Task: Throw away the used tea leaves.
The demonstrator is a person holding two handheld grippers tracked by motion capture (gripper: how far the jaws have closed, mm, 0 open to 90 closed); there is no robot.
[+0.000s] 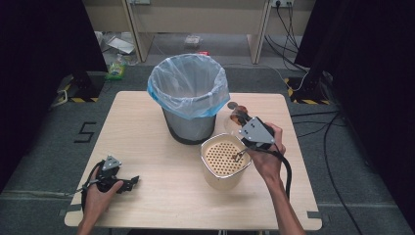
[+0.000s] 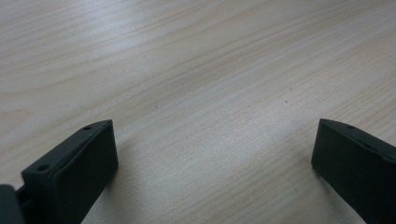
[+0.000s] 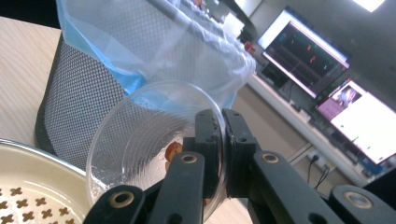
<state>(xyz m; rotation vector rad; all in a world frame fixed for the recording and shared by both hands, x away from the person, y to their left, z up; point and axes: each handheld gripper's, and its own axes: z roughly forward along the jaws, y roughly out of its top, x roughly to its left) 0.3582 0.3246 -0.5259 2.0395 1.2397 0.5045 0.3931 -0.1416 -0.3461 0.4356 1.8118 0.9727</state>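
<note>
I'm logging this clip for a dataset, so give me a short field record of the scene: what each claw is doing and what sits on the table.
right claw: shut on the rim of a clear plastic cup, held tilted
left claw: open, resting on the table, nothing between the jaws
bin: mesh, lined with a bag, just beyond the cup
pot: cream, perforated insert, beside the bin
</note>
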